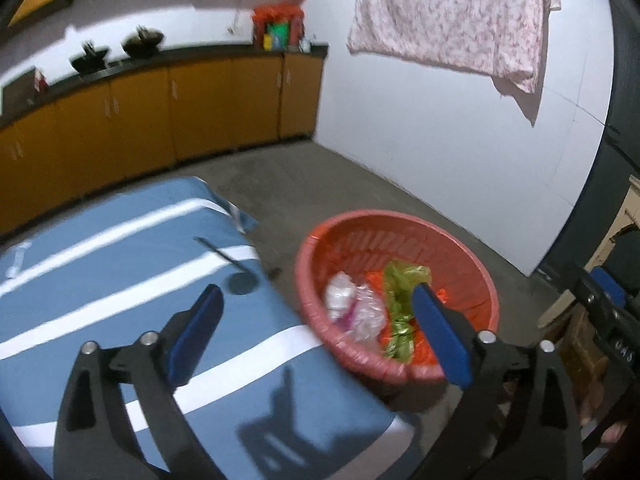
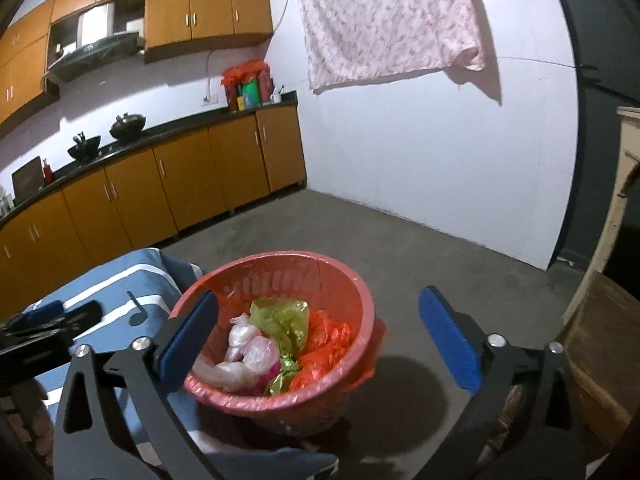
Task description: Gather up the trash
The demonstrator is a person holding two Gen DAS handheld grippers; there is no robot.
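A table covered by a blue cloth with white stripes point(image 1: 120, 280) carries a small white object, too blurred to identify point(image 1: 18, 258), near its far left edge. Just beside the table's right edge, a round red plastic basket with slotted walls point(image 2: 280, 276) stands on the grey concrete floor point(image 2: 400, 248). Orange wooden base cabinets point(image 2: 160, 192) stand on the floor well behind the table.

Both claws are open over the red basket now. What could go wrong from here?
1. The red basket seems to sit at the edge of the blue striped cloth; a nudge from the left claw or right claw might tip it off.
2. The green bag and clear bags lie loose and light, so they may spill if the basket is jolted.
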